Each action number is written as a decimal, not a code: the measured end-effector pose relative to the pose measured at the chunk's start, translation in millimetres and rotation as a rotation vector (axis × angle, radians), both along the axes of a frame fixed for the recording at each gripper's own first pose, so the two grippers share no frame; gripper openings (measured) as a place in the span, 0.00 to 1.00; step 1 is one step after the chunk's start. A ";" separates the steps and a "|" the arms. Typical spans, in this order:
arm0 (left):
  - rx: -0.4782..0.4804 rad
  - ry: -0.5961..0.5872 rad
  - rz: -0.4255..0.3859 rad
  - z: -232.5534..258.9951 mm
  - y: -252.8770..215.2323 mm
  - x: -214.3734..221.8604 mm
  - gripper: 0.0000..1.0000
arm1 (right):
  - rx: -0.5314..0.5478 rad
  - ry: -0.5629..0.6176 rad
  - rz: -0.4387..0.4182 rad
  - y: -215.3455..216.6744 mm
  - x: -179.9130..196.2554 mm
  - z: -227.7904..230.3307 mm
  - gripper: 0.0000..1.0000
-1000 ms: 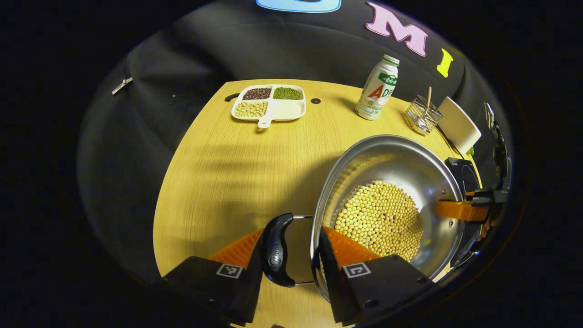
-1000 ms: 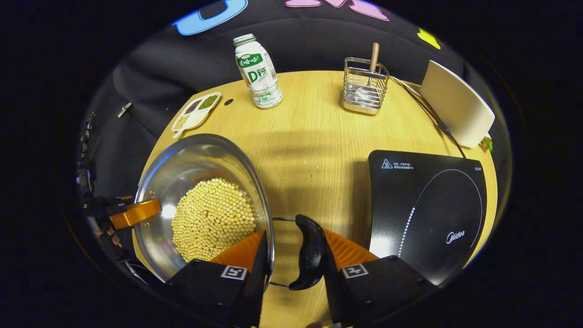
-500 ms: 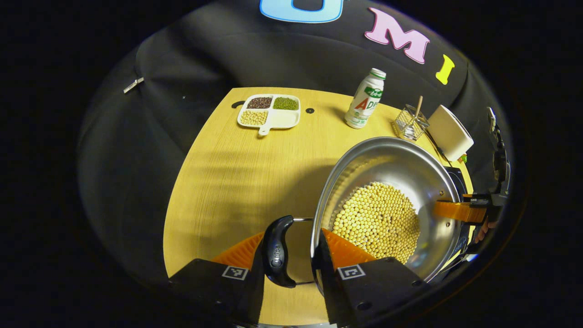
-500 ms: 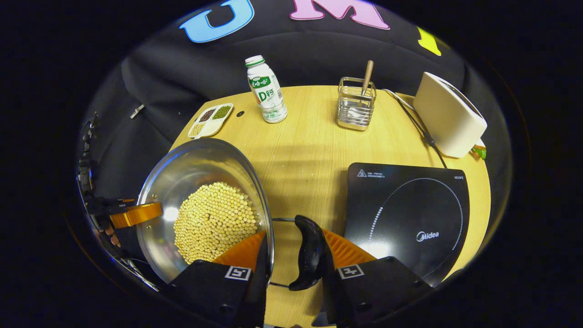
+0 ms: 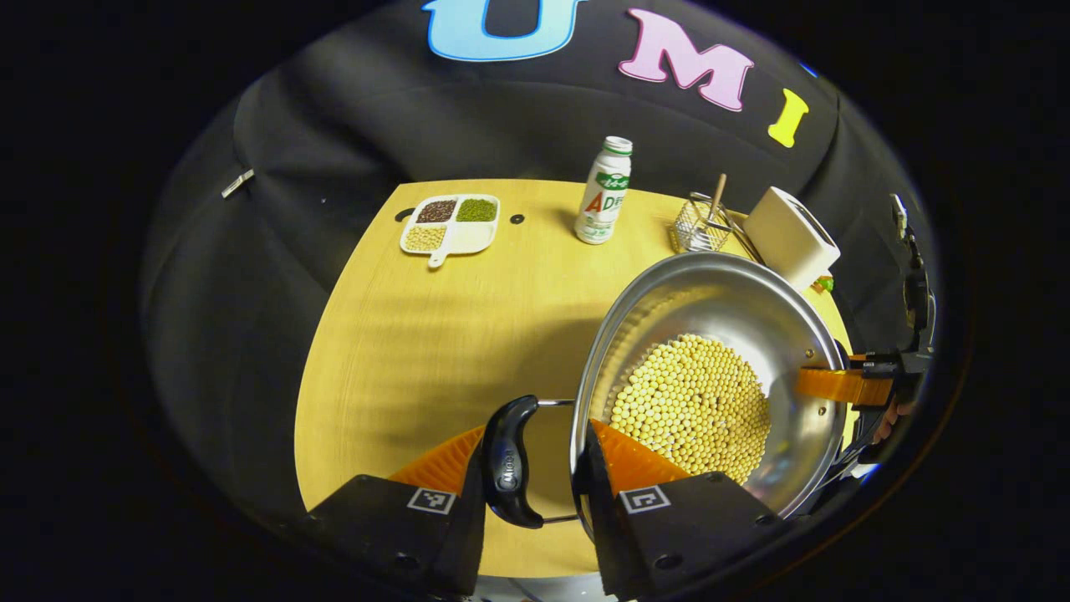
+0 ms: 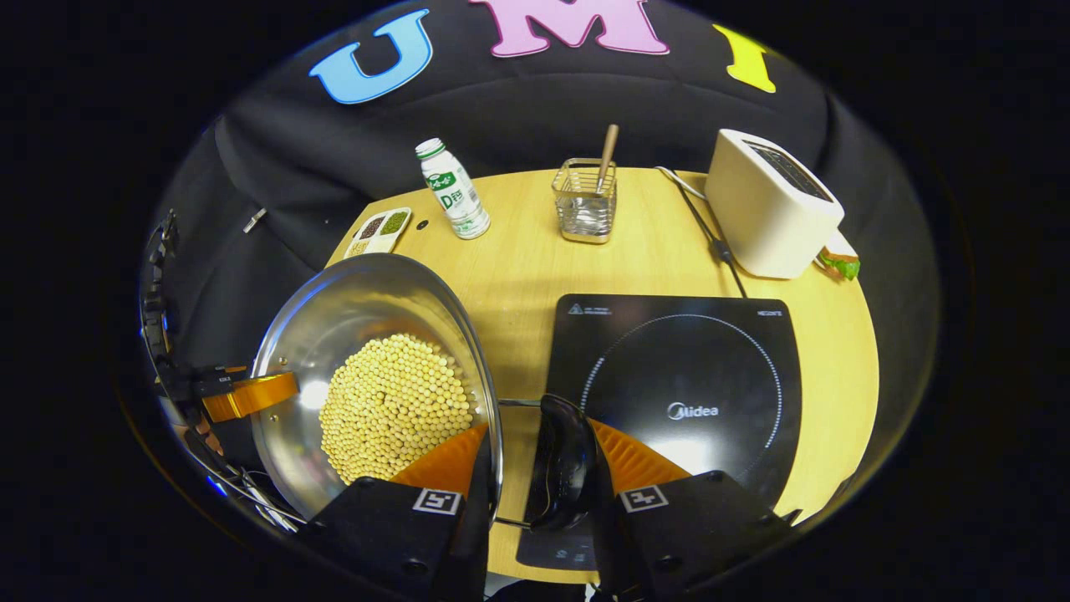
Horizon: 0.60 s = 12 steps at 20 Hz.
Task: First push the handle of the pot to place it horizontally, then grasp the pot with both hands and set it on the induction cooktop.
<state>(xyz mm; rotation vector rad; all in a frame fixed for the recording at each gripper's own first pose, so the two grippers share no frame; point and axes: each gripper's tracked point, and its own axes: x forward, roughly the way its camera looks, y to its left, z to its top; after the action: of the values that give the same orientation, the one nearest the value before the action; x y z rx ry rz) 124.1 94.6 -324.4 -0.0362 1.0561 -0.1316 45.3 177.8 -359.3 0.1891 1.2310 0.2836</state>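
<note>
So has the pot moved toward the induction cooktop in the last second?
Yes. In the right gripper view the pot and its right handle now overlap the induction cooktop; earlier bare table separated them.

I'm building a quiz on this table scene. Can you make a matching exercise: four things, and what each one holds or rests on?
Things:
1. pot
2. wire basket
3. divided tray
4. toaster

States:
A. wooden-handled utensil standing in it
B. three kinds of beans in separate compartments
C. held by both handles, full of yellow beans
D. on the table behind the cooktop

Pairs: 1-C, 2-A, 3-B, 4-D
</note>
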 end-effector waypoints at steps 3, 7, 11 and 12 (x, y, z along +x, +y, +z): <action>-0.004 0.001 -0.009 6.2 -29.8 -2.8 0.56 | -0.001 0.000 -0.012 -30.2 -3.1 3.3 0.54; -0.004 -0.001 -0.028 10.1 -71.6 -3.4 0.57 | -0.005 0.001 -0.031 -72.1 -3.3 1.8 0.54; -0.010 -0.001 -0.054 10.7 -115.9 0.7 0.56 | -0.010 0.009 -0.054 -115.3 -1.8 -1.9 0.54; -0.013 0.000 -0.058 10.7 -127.0 1.1 0.56 | -0.014 0.007 -0.056 -126.8 0.1 -2.6 0.54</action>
<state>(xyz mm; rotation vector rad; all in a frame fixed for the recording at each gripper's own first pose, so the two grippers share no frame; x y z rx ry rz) 125.1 -32.5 -313.7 -0.0170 1.0563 -0.1910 45.4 51.0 -361.9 0.2129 1.2323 0.2258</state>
